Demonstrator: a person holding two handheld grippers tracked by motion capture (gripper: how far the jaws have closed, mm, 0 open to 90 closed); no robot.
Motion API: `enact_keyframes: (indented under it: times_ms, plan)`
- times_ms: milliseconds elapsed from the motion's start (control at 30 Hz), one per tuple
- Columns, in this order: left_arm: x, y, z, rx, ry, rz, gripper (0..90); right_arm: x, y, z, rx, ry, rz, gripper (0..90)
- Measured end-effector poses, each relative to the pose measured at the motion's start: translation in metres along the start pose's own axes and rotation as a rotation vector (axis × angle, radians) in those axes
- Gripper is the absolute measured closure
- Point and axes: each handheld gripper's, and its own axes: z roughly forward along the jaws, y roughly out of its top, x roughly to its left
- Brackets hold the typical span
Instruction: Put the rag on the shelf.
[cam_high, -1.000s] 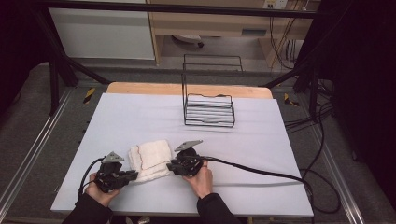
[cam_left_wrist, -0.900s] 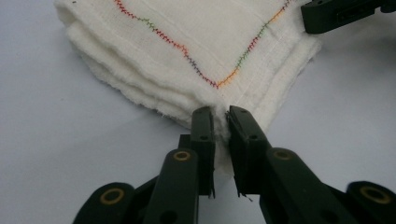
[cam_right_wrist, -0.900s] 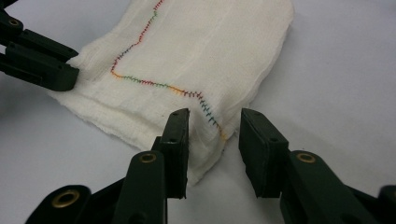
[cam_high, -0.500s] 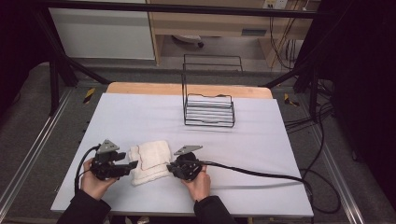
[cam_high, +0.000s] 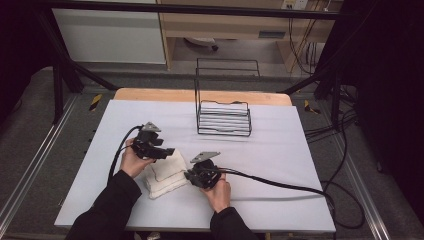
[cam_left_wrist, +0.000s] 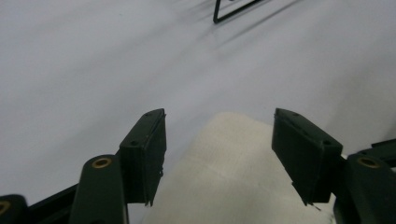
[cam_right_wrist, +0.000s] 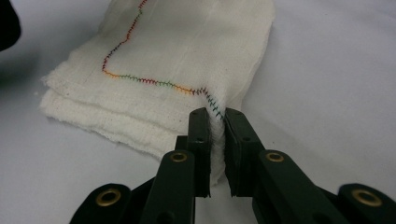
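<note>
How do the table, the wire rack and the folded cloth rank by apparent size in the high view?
1. Table: largest by far, since it bears everything else.
2. Wire rack: clearly next, standing toward the far edge.
3. Folded cloth: smallest, though it lies nearer the camera and the grippers cover part of it.

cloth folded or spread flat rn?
Folded. The white cloth lies in stacked layers, edges visible at its near side; the right gripper pinches one corner.
</note>
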Motion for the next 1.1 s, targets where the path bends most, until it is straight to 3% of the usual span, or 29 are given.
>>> enact_keyframes:
  times_ms: [100,200,333,433,533,633,800,900,1033,1100]
  plan:
    - [0.005,-0.001,0.016,0.044,-0.029,0.003,42.8,0.001,0.000,-0.002,-0.011,0.002,-0.002,79.6]
    - [0.009,-0.004,0.021,0.056,-0.054,0.004,49.2,0.002,0.000,-0.006,-0.013,0.005,-0.003,77.1]
    - [0.014,-0.006,0.025,0.072,-0.108,-0.027,56.2,0.001,-0.001,-0.009,-0.027,0.012,0.018,71.9]
    - [0.015,-0.006,0.024,0.080,-0.120,-0.035,62.8,0.000,-0.002,-0.013,-0.043,-0.004,0.031,64.5]
    - [0.016,-0.006,0.021,0.079,-0.119,-0.053,78.2,-0.002,-0.002,-0.016,-0.061,-0.011,0.068,60.0]
    - [0.016,-0.007,0.021,0.073,-0.117,-0.059,80.6,-0.003,-0.003,-0.012,-0.062,-0.009,0.098,59.6]
    - [0.013,-0.007,0.019,0.058,-0.100,-0.056,81.9,-0.002,-0.010,0.000,-0.035,-0.010,0.130,67.7]
    - [0.014,-0.007,0.016,0.040,-0.107,-0.073,82.3,-0.001,-0.010,0.001,-0.039,0.017,0.155,80.7]
    - [0.011,-0.007,0.008,0.006,-0.101,-0.092,82.6,-0.002,-0.007,-0.004,-0.034,0.031,0.148,84.7]
    - [0.010,-0.007,0.002,-0.024,-0.097,-0.111,82.7,-0.009,0.004,-0.013,-0.044,0.032,0.133,85.0]
